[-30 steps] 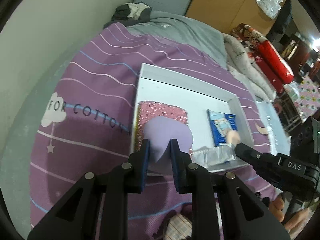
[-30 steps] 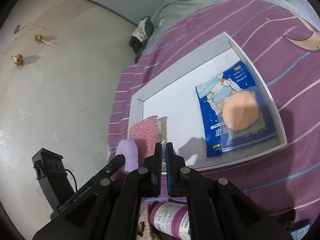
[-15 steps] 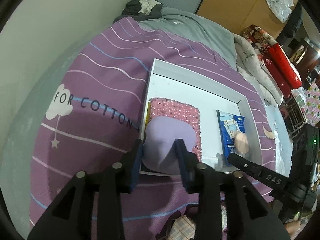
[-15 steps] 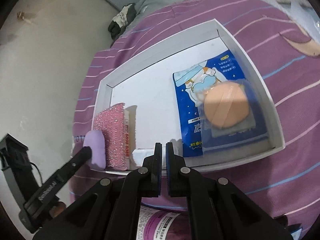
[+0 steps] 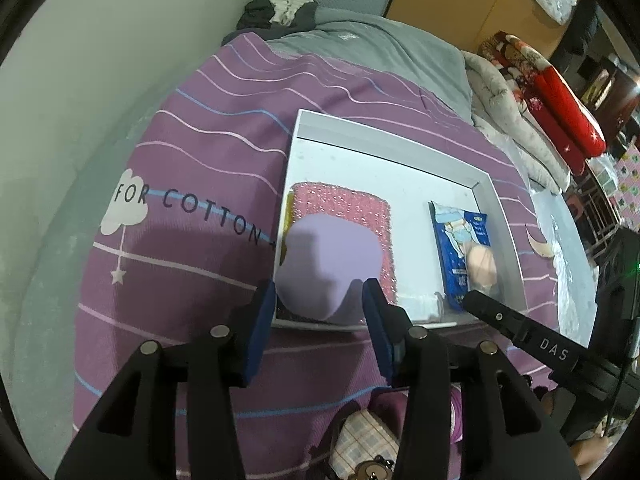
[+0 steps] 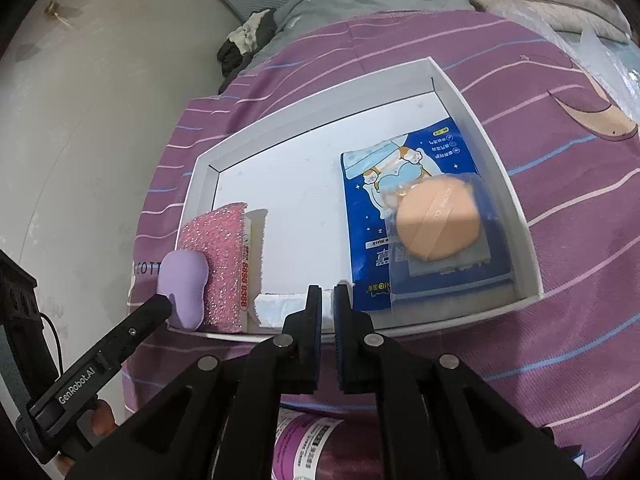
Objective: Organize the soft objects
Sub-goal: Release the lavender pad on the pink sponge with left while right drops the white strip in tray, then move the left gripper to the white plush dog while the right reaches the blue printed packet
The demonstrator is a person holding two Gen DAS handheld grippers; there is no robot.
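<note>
My left gripper (image 5: 320,300) has just been opening, jaws spread off the purple sponge (image 5: 328,264), which rests on the pink scrubber (image 6: 224,268) in the white tray (image 6: 320,120). My right gripper (image 6: 327,304) is nearly closed, empty. Next: back away.

One tray (image 6: 524,216), two sponges (image 6: 186,286).
</note>
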